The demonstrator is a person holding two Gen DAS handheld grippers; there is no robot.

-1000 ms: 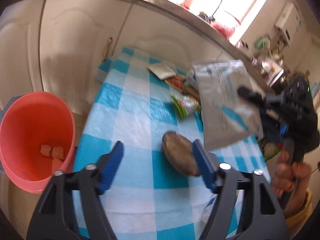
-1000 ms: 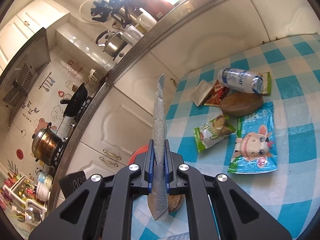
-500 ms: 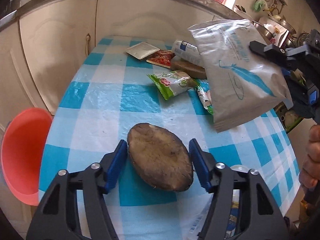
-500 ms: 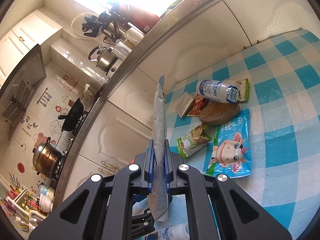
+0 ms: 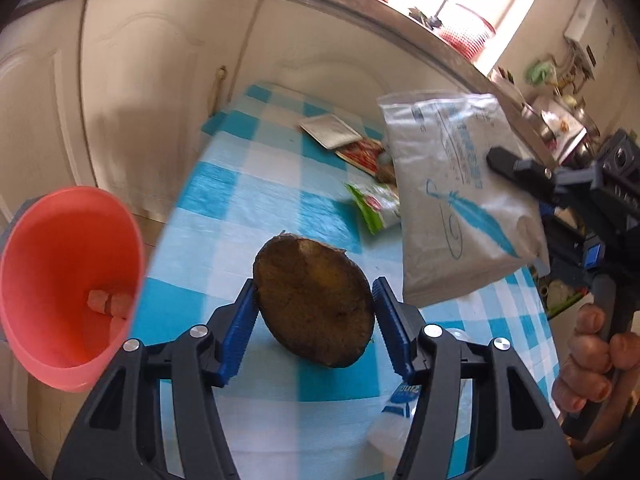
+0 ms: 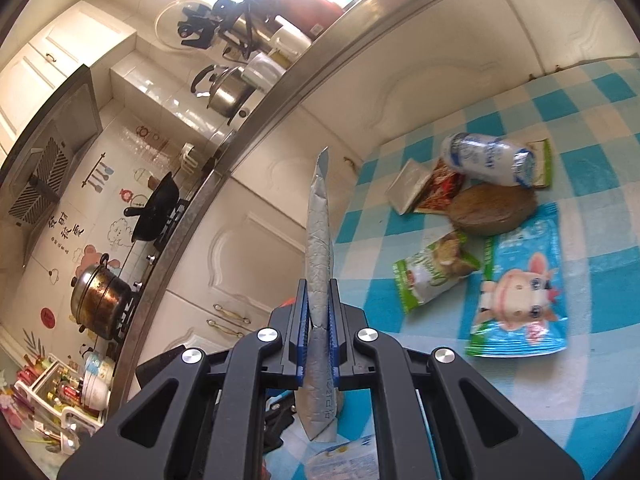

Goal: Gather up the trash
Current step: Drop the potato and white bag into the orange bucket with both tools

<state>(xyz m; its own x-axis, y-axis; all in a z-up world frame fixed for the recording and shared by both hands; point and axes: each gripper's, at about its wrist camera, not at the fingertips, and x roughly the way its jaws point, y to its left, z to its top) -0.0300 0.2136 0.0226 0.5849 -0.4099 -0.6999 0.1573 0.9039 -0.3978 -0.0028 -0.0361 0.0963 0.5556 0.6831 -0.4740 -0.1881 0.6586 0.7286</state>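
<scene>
In the left wrist view, your left gripper had just been closing its jaws on the brown peel, lifted off the tabletop; carry it level over the red bin before releasing. In the right wrist view, your right gripper clamped the silver pouch edge-on; maintain that grip.

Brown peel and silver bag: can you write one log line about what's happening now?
left gripper: closing on brown peel, lifted | right gripper: shut on silver bag | red bin: beside table, scraps inside

The right gripper clamps a silver pouch at frame centre; wrappers lie at right.
</scene>
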